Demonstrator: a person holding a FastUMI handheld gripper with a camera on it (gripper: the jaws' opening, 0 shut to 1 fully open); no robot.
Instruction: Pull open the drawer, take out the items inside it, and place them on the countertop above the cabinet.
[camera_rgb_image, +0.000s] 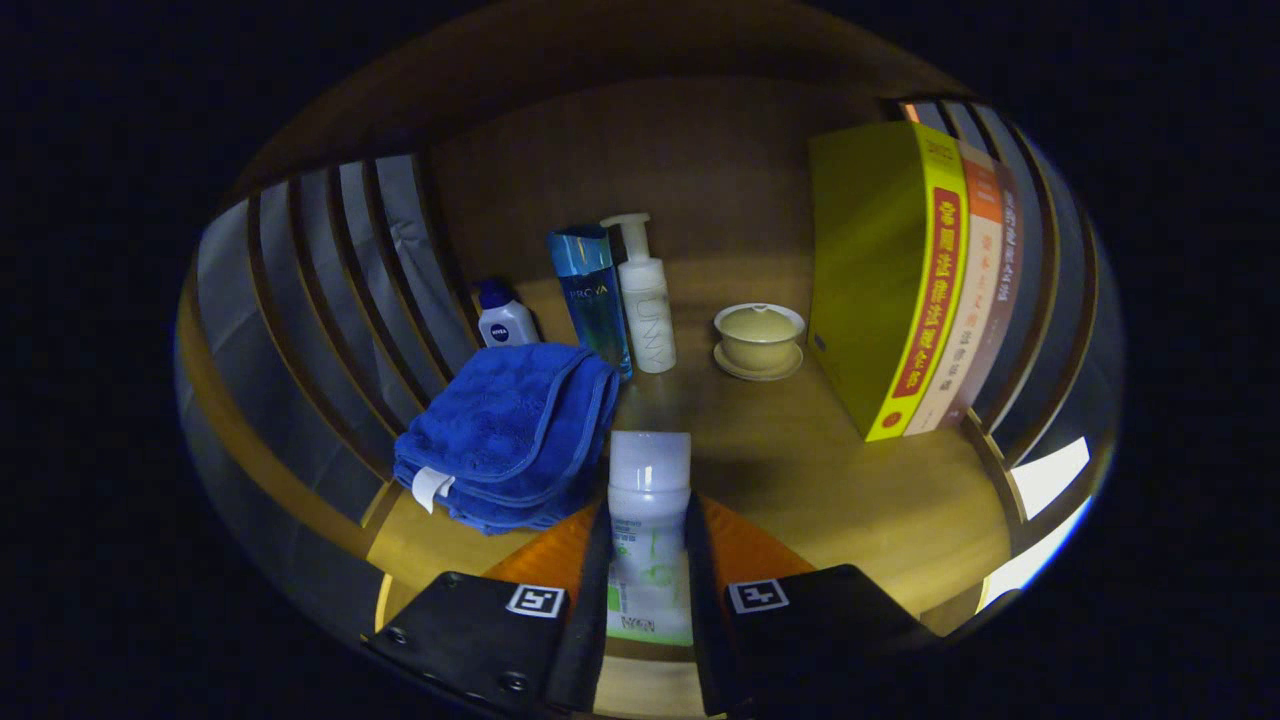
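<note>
A white bottle with a green label (648, 520) stands between my two fingers, and my gripper (648, 560) is shut on it over the wooden countertop (800, 470). Just left of the bottle lies a folded blue towel (510, 430). Beyond the fingers stand a tall blue bottle (592, 295), a white pump bottle (645, 305) and a small white bottle with a blue cap (503, 318). A cream lidded cup on a saucer (758, 340) sits to their right.
Several upright books (920, 280) with yellow, orange and brown spines stand at the right. Slatted wooden walls (340, 290) close the shelf on both sides, and a wooden back panel (700, 170) lies behind. Bare wood lies between the cup and the fingers.
</note>
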